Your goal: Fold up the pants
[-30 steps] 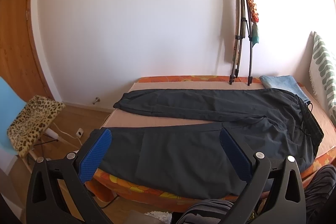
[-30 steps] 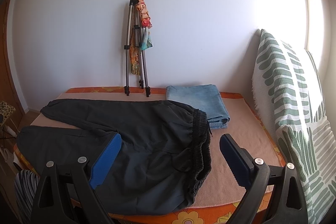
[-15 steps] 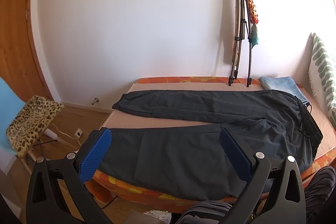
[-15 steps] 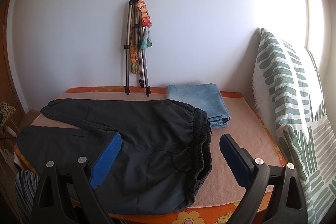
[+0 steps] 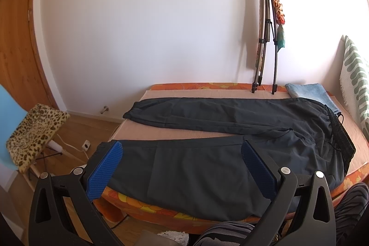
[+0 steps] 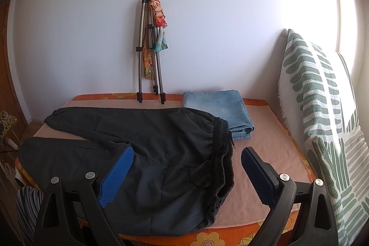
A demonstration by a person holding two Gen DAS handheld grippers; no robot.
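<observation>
At the left tongs [image 5: 181,145]: spread wide, pinching nothing, hovering over the near edge of the bed [image 5: 184,86]. Same at the right tongs [image 6: 188,151]: spread wide, nothing between the blue pads.

Just beyond, at 12 o'clock from both: the dark pants [image 5: 230,117], lying flat and unfolded on the bed, with both legs apart and reaching toward 9 o'clock and the waistband [image 6: 221,153] toward 3 o'clock. Beside the waistband, at 1 o'clock in the right view: folded jeans [image 6: 219,105]. Further back against the wall: a tripod [image 6: 147,57].

Compared with one second ago, almost no change: same hover, same cloth, no new crease. Probably still at the very start, with no grip chosen yet. Next, likely: bring one leg over the other.
</observation>
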